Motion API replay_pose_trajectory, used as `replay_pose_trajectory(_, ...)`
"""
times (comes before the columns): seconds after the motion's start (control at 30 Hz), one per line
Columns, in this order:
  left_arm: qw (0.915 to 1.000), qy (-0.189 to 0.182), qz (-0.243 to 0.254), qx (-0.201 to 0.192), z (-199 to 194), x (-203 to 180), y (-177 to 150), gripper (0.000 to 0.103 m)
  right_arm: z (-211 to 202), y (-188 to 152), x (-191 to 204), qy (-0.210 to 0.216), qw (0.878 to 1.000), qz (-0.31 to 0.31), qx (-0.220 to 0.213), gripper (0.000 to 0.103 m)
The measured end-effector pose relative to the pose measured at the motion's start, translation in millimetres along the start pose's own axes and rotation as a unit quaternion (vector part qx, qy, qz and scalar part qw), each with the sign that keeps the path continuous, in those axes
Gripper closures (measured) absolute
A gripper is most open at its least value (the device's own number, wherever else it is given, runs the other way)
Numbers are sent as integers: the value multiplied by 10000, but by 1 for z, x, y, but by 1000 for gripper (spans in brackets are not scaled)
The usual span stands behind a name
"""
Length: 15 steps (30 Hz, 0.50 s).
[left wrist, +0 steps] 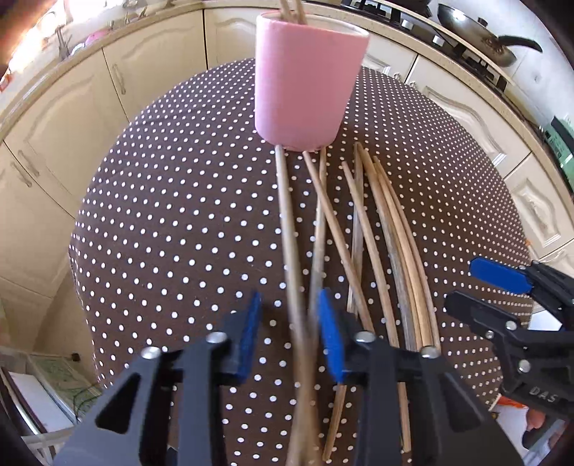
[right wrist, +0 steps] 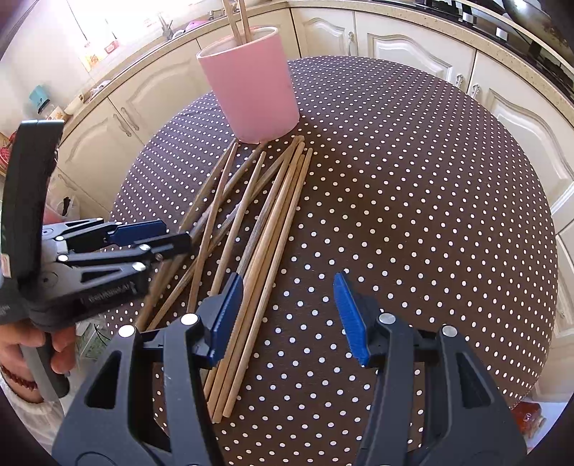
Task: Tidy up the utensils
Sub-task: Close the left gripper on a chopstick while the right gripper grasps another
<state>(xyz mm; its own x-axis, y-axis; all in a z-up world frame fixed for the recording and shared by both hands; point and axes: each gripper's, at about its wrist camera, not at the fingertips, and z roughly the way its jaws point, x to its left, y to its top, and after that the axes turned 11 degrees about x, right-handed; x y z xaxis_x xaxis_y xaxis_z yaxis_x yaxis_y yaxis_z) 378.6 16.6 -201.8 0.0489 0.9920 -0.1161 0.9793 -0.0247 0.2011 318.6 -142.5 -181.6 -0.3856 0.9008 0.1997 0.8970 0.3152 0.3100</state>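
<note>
Wooden chopsticks (right wrist: 251,251) are lying fanned on the dotted tablecloth (right wrist: 412,197), near the pink cup (right wrist: 251,86).
The left gripper (left wrist: 290,322) is straddling two blurred sticks, jaws apart; the right gripper (right wrist: 287,315) is hanging wide beside the pile.

A cup (right wrist: 251,86) is placed on the far part of the table (right wrist: 412,200), and two chopsticks (right wrist: 239,18) are stood inside it. In front of the cup, a pile of chopsticks (right wrist: 258,229) is spread on the table, left of the middle.
</note>
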Motion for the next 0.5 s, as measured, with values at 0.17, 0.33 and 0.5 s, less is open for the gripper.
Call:
replay_pose_trajectory(0.17,9984,-517,-180,126,-1,15,4,94,6,8,2,-60,9999,32,115,51)
replay_pose_trajectory(0.33,9990,-400,-186,86,-3,26,6,94,13,19,1,-173,9994,111,275,58)
replay_pose_trajectory(0.5,9992,-360,-189,15,-11,38,1,94,20,29,2,-235,9988,144,396,68)
